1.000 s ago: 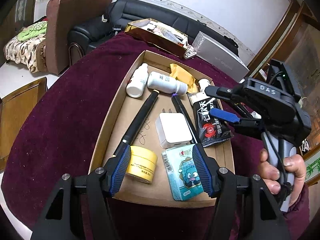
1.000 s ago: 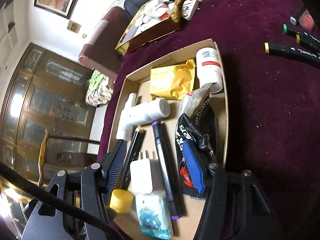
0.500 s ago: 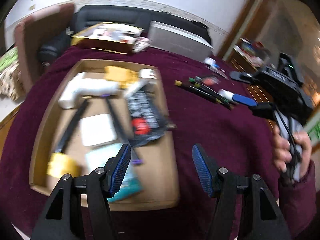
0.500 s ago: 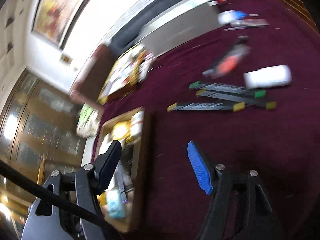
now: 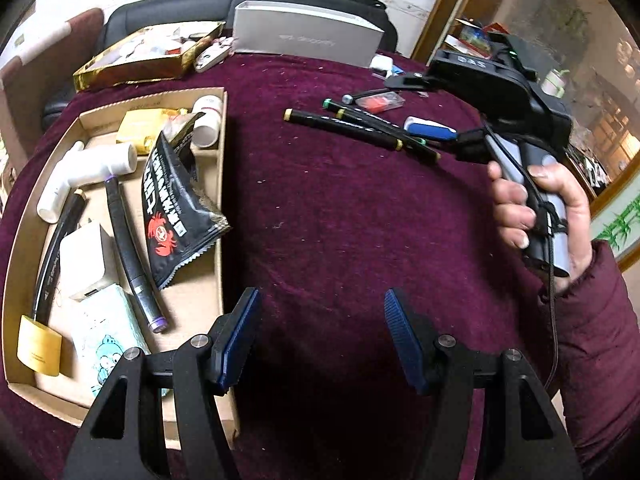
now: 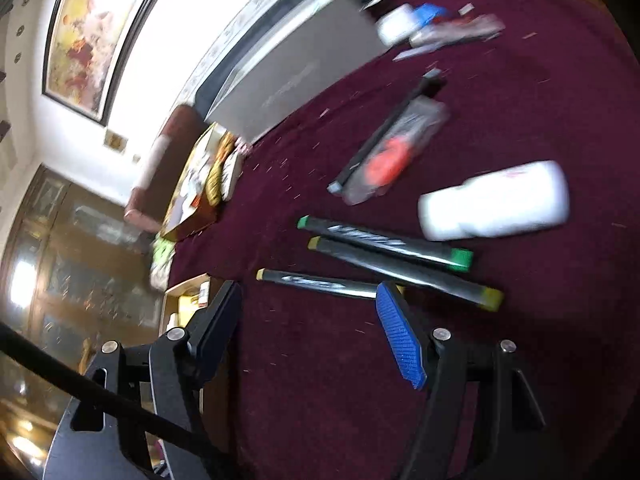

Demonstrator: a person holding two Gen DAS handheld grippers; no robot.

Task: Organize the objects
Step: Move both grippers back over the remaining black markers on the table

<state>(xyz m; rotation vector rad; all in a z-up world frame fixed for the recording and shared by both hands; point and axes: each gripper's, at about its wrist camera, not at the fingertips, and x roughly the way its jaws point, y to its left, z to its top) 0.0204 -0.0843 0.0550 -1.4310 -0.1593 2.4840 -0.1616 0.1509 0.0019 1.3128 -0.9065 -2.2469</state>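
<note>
A cardboard tray point(image 5: 221, 184) at the left holds white bottles point(image 5: 100, 164), a black crab snack packet point(image 5: 172, 200), a purple-tipped marker point(image 5: 132, 252), a white charger point(image 5: 86, 256), a teal tissue pack point(image 5: 108, 336) and a yellow jar point(image 5: 38, 344). My left gripper point(image 5: 320, 294) is open and empty over bare maroon cloth just right of the tray. My right gripper point(image 6: 308, 288) is open and empty, just short of three black markers point(image 6: 384, 242). Beyond them lie a white bottle point(image 6: 496, 200) and a clear packet with an orange piece point(image 6: 392, 156).
A gold box point(image 5: 148, 54) and a long grey box point(image 5: 304, 36) stand at the table's far edge in front of a black sofa. A person's hand point(image 5: 540, 208) holds the right gripper at the right. Small white and blue items point(image 6: 412, 20) lie far right.
Both grippers have swung right, away from above the tray to over the open cloth. The right gripper's jaws stand wider than a second ago, and the markers now lie just ahead of it.
</note>
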